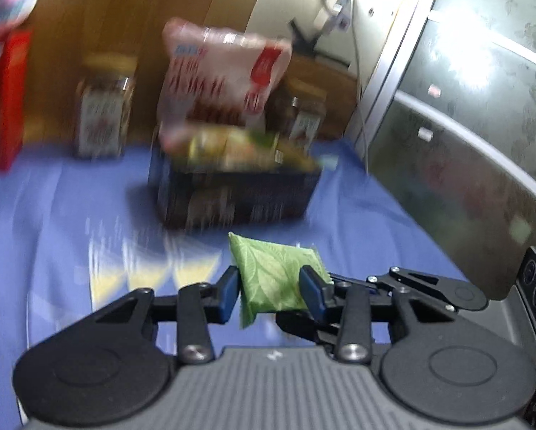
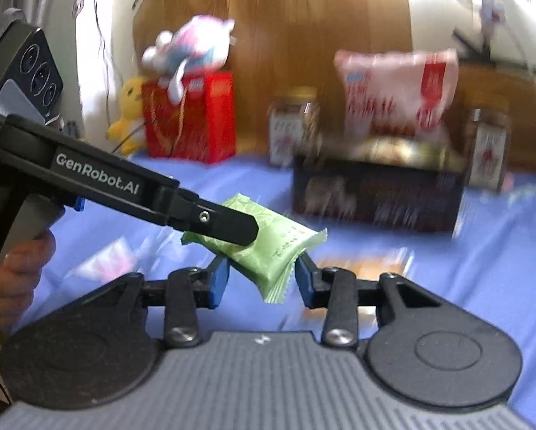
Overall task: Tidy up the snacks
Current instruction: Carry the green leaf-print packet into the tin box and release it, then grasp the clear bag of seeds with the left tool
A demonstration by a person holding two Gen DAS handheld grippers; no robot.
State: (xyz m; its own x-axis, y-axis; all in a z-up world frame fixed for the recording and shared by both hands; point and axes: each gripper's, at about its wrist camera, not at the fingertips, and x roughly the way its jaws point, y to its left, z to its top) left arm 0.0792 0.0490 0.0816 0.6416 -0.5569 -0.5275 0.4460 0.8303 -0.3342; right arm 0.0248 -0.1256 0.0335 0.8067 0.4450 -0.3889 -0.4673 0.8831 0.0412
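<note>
- Left claw (image 1: pixel 270 292) grips a green packet (image 1: pixel 273 277) between its blue pads, held above the blue tabletop (image 1: pixel 53 215).
- Right claw (image 2: pixel 261 283) stands apart around the packet's (image 2: pixel 268 251) crimped end, pads not touching it.
- Beyond sits a dark box (image 1: pixel 237 193) of snacks, with a pink bag (image 1: pixel 225 71) on top and jars (image 1: pixel 105 107) beside it.
- The background is blurred.

Two jars (image 2: pixel 293 125) (image 2: pixel 487 143), one green packet (image 2: pixel 268 251)
</note>
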